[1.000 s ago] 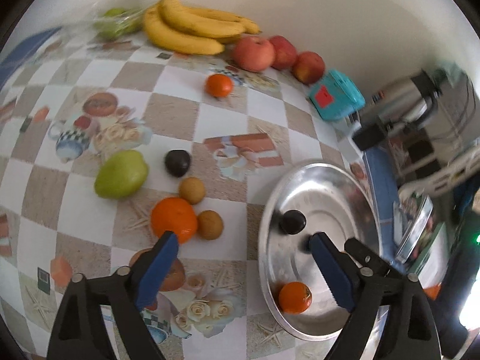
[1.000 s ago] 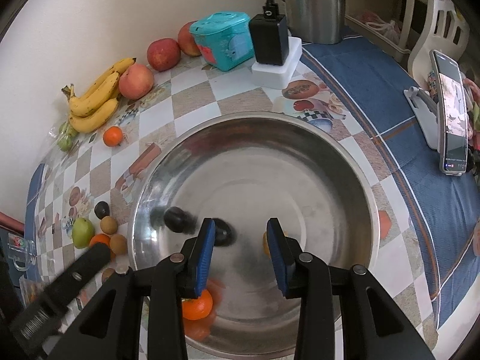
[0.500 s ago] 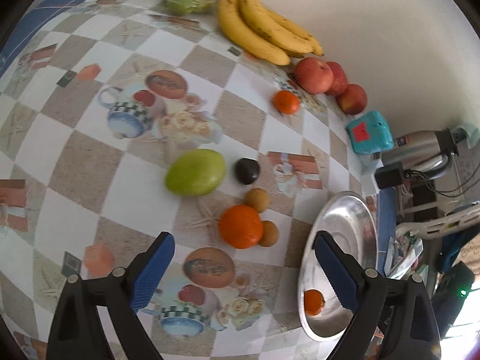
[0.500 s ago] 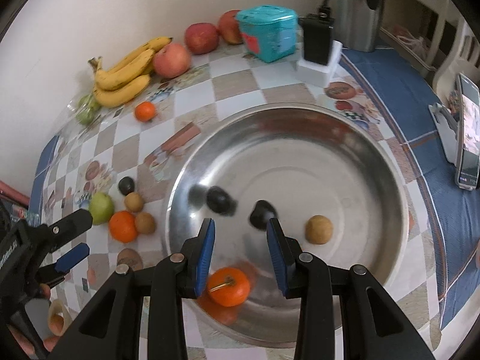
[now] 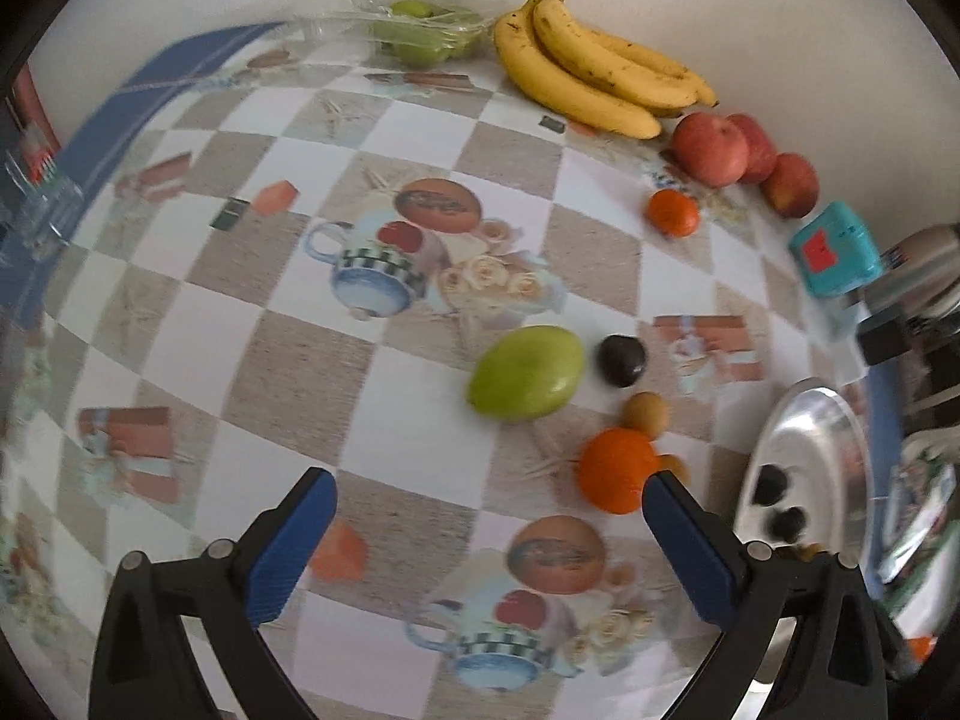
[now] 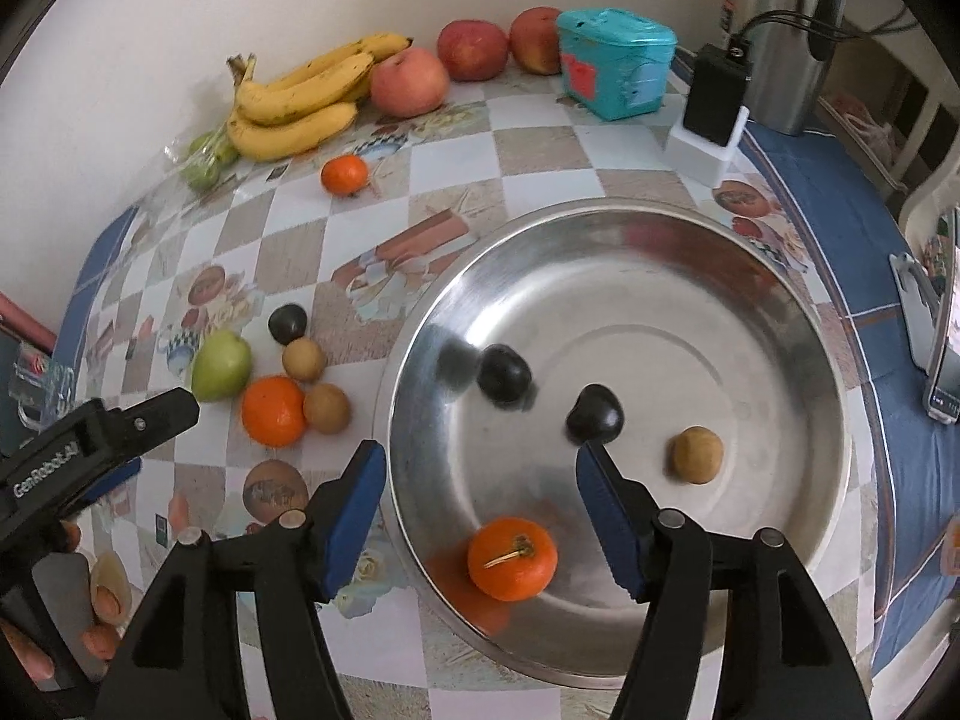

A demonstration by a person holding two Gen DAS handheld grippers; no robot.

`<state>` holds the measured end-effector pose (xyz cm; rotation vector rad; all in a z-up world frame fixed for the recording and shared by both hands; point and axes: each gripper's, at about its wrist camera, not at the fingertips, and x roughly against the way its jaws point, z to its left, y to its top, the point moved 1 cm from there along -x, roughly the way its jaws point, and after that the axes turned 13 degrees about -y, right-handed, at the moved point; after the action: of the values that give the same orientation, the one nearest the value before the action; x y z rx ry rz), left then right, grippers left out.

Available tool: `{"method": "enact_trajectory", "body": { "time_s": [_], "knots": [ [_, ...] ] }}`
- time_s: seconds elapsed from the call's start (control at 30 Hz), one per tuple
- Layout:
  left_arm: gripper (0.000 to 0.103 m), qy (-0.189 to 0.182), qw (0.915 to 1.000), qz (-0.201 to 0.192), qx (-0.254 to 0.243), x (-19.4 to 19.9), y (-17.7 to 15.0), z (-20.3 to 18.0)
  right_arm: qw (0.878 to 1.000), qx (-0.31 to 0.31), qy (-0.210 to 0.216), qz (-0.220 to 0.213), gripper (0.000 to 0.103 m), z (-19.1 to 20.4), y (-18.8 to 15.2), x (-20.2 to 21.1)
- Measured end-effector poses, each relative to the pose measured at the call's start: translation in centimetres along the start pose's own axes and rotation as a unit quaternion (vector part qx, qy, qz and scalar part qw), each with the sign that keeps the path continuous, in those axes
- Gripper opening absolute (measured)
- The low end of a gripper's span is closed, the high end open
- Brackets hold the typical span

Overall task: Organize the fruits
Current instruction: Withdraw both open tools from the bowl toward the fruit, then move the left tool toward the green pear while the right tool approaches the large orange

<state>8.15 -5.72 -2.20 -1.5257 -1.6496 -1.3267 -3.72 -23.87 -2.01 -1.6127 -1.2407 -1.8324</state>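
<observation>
Both tongs gape wide and empty: the left tongs [image 5: 489,501] over the checkered counter [image 5: 198,324], the right tongs [image 6: 480,480] above the steel bowl [image 6: 780,312] at frame centre, where an orange [image 6: 512,558], two dark plums [image 6: 504,373] and a brown fruit [image 6: 696,454] lie.

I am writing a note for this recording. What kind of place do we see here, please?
Most likely a home kitchen or dining table. A patterned checkered tablecloth covers it, bananas and apples lie along the wall, and a metal flask stands behind a steel bowl of fruit.
</observation>
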Motion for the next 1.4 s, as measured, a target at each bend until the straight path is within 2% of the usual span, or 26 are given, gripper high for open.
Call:
{"method": "enact_trajectory", "body": {
  "time_s": [0.07,0.17,0.33,0.9,1.4],
  "knots": [
    [0.103,0.012,0.9999,-0.002,-0.007,-0.1,0.1,0.1,1.000,0.007,-0.002,0.002,0.069,0.3,-0.2,-0.2],
    [0.103,0.032,0.9993,-0.007,-0.018,0.0,0.2,0.1,1.000,0.014,-0.005,0.006,0.091,0.6,-0.3,-0.6],
    [0.103,0.056,0.9979,-0.009,-0.032,0.0,0.3,0.2,1.000,0.021,-0.007,-0.002,0.091,1.1,-0.4,-0.6],
    [0.103,0.096,0.9927,-0.032,-0.066,0.8,0.9,0.4,0.998,0.062,-0.008,-0.022,0.091,3.2,-0.4,-0.2],
    [0.103,0.098,0.9916,-0.062,-0.057,2.0,2.3,2.1,0.994,0.086,0.035,-0.052,0.091,6.6,0.1,1.4]
  ]
}}
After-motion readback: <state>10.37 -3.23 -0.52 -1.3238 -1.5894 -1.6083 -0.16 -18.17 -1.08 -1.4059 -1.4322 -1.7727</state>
